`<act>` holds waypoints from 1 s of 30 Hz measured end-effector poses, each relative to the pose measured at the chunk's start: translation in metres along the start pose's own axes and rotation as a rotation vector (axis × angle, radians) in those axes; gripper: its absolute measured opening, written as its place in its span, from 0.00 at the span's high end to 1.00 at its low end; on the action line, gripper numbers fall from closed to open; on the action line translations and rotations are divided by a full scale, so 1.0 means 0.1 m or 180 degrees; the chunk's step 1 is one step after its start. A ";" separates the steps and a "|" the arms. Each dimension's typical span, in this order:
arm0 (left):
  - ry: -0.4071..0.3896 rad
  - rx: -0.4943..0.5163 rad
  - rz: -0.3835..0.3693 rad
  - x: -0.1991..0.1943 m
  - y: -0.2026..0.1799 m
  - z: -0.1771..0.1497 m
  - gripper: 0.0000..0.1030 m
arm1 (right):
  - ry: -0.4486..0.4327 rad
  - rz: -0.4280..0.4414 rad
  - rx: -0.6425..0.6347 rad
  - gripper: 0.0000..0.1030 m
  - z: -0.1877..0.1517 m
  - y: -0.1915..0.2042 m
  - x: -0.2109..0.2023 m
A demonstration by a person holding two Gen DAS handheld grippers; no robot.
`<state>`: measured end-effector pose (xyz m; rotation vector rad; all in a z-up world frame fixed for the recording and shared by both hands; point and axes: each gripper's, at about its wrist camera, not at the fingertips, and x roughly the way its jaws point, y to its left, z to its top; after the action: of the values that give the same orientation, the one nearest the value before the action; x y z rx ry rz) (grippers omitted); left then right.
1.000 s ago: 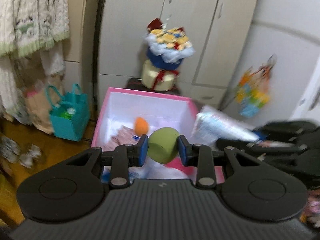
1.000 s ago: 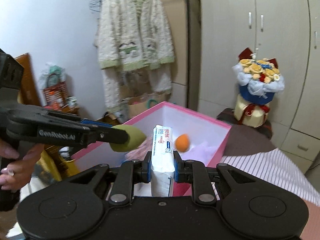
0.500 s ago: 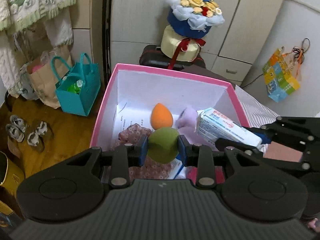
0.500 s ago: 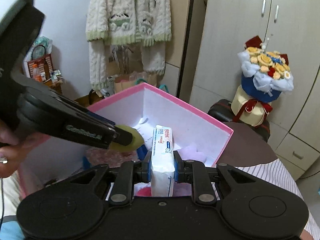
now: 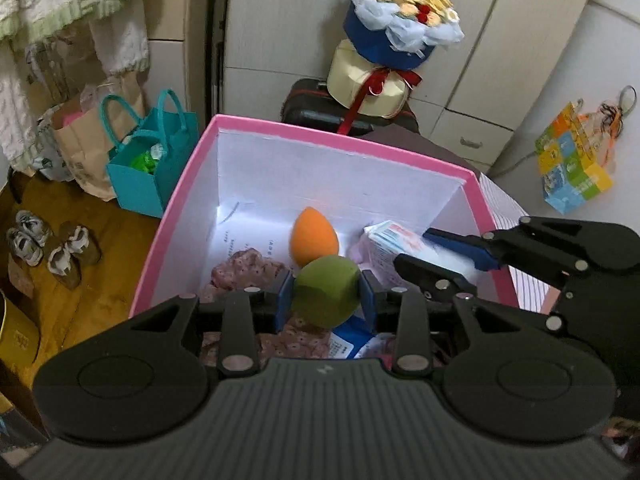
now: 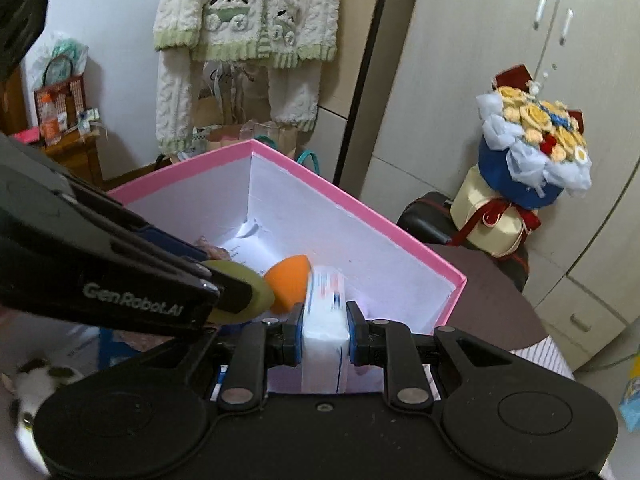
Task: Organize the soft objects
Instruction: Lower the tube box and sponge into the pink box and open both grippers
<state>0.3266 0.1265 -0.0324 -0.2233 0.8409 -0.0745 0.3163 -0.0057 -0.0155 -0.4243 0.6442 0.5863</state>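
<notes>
Low in the left wrist view, the left gripper (image 5: 325, 298) has the green sponge (image 5: 326, 296) between its blue fingers (image 5: 283, 295), which are opening, pads touching it. In the right wrist view, the right gripper (image 6: 323, 334) clamps the white tissue pack (image 6: 323, 332) at centre bottom. Both hang over the pink box (image 5: 344, 144), where an orange sponge (image 5: 314, 240) lies mid-frame. Beyond, a flower bouquet (image 5: 400, 12) fills the top.

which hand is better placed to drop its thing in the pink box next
Left. The left gripper hangs over the pink box with the green sponge between its opening jaws. The right gripper is clamped on the tissue pack.
</notes>
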 end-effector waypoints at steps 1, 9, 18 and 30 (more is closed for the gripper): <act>-0.0051 0.0036 0.0010 -0.03 -0.01 0.00 0.62 | -0.0040 -0.0011 -0.0021 0.75 0.00 0.00 -0.01; -0.0356 0.0219 -0.0085 -0.50 0.06 -0.15 0.49 | -0.0374 0.0316 0.0453 0.70 -0.18 -0.14 -0.47; -0.0569 0.0368 -0.0151 -0.98 0.06 -0.47 0.43 | -0.0668 0.0498 0.0882 0.66 -0.51 -0.11 -1.08; -0.0799 0.0648 -0.0339 -1.58 -0.15 -0.83 0.38 | -0.0765 0.0242 0.1099 0.55 -0.83 -0.01 -1.70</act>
<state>0.1593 0.1228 0.0329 -0.0832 0.5664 -0.2263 0.1701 -0.1143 0.0371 -0.0050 0.5188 0.5743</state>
